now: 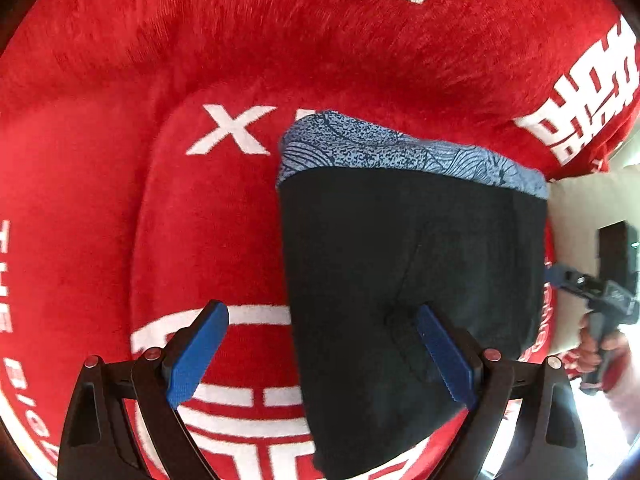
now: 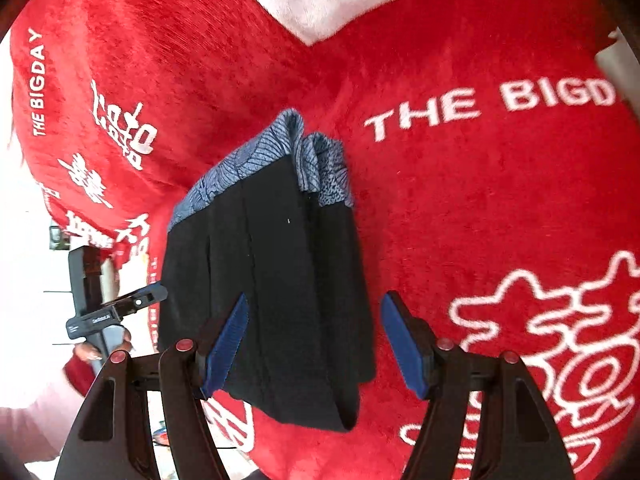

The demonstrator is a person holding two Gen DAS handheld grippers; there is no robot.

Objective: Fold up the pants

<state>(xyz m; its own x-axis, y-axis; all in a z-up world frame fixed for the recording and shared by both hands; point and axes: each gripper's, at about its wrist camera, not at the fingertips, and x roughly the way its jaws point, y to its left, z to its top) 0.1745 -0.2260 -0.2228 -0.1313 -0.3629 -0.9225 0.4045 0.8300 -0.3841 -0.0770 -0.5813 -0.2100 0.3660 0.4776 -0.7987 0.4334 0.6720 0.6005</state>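
The black pants lie folded into a compact stack on the red plush cover, with the blue patterned waistband at the far end. My left gripper is open above the stack's left edge, holding nothing. In the right wrist view the pants lie folded, waistband away from me. My right gripper is open, its jaws straddling the stack's near right part. The right gripper also shows at the right edge of the left wrist view; the left gripper shows at the left of the right wrist view.
The red cover carries white lettering and white motifs. The cushion's edge drops off at the right in the left wrist view and at the left in the right wrist view.
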